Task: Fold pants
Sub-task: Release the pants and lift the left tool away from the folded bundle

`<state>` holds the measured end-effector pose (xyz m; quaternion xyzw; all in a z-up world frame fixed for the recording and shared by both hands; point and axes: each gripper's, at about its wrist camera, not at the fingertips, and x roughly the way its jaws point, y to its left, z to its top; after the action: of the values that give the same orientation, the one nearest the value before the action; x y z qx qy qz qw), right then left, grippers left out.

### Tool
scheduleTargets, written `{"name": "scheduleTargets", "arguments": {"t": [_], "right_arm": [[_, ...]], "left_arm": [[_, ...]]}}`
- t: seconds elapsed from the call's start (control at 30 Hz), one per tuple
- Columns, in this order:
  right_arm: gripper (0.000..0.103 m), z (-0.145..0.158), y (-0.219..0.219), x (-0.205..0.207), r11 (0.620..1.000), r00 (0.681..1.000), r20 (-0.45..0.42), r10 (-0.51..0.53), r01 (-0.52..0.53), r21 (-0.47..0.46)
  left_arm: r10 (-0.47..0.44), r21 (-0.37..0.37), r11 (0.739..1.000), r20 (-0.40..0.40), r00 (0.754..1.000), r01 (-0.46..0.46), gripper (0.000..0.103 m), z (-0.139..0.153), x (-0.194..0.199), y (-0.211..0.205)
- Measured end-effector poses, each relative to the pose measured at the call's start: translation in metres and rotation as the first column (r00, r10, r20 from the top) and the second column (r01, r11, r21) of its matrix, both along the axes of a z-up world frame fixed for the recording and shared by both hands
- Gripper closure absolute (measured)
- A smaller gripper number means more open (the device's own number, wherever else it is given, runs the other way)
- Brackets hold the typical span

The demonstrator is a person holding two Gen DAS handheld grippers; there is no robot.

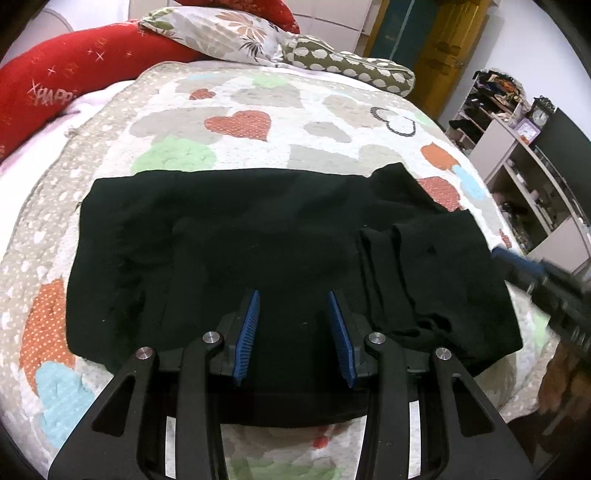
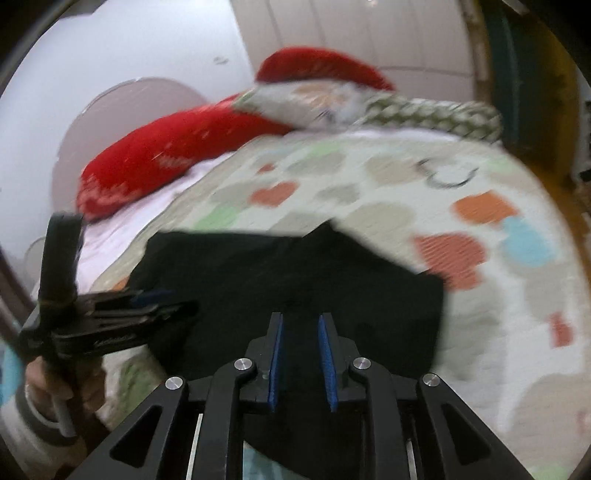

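Observation:
Black pants (image 1: 236,243) lie folded into a wide flat rectangle on the heart-patterned quilt (image 1: 258,110), with a rumpled fold at the right end. My left gripper (image 1: 293,295) is open and empty, hovering over the near edge of the pants. My right gripper (image 2: 300,317) is open with a narrower gap, empty, above the pants (image 2: 295,273); this view is motion-blurred. The right gripper also shows in the left wrist view (image 1: 546,280), off the pants' right end. The left gripper shows in the right wrist view (image 2: 110,317), at the pants' left side.
Red pillows (image 1: 55,81), a floral pillow (image 1: 229,33) and a dotted pillow (image 1: 351,66) lie at the head of the bed. A shelf unit (image 1: 528,177) with a clock stands to the right of the bed. A wooden door (image 1: 443,40) is behind.

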<state>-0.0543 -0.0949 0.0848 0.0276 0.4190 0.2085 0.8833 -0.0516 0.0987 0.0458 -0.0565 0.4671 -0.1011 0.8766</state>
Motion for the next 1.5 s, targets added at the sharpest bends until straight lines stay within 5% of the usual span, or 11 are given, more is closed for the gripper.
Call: {"name": "scheduleTargets", "arguments": {"t": [0.23, 0.47, 0.67, 0.9, 1.0, 1.03, 1.1, 1.3, 1.5], "right_arm": [[0.085, -0.043, 0.041, 0.0, 0.996, 0.992, -0.094, 0.079, -0.082, -0.026], [0.085, -0.017, 0.039, 0.0, 0.996, 0.996, -0.035, 0.077, -0.078, -0.031], [0.085, -0.039, 0.05, 0.017, 0.992, 0.988, -0.114, 0.104, -0.111, -0.057], [0.084, -0.001, 0.06, 0.03, 0.989, 0.988, -0.054, 0.146, -0.146, 0.0], [0.056, 0.008, 0.078, 0.044, 0.98, 0.981, -0.04, 0.19, -0.187, 0.073], [0.05, 0.01, 0.088, 0.052, 0.973, 0.976, -0.045, 0.214, -0.209, 0.098], [0.05, 0.011, 0.108, 0.065, 0.963, 0.965, -0.049, 0.258, -0.253, 0.09], [0.05, 0.0, 0.164, 0.098, 0.931, 0.93, -0.073, 0.359, -0.353, 0.091], [0.039, -0.026, 0.213, 0.129, 0.909, 0.904, -0.112, 0.413, -0.417, -0.021]], "left_arm": [[0.046, 0.014, 0.999, 0.022, 0.999, -0.047, 0.049, 0.001, -0.007, 0.009], [0.096, 0.007, 0.995, 0.026, 0.995, -0.096, 0.049, 0.003, -0.013, 0.027], [0.14, -0.026, 0.99, 0.032, 0.99, -0.139, 0.049, 0.008, -0.021, 0.044], [0.179, -0.057, 0.982, 0.028, 0.983, -0.178, 0.049, 0.013, -0.034, 0.061], [0.203, -0.113, 0.973, 0.018, 0.979, -0.199, 0.048, 0.013, -0.044, 0.072], [0.217, -0.129, 0.969, 0.014, 0.976, -0.213, 0.039, 0.013, -0.048, 0.076], [0.259, -0.156, 0.954, 0.004, 0.966, -0.255, 0.031, 0.011, -0.057, 0.084], [0.356, -0.214, 0.908, -0.058, 0.933, -0.36, 0.031, -0.005, -0.07, 0.108], [0.372, -0.221, 0.899, -0.073, 0.925, -0.378, 0.03, -0.018, -0.049, 0.104]]}}
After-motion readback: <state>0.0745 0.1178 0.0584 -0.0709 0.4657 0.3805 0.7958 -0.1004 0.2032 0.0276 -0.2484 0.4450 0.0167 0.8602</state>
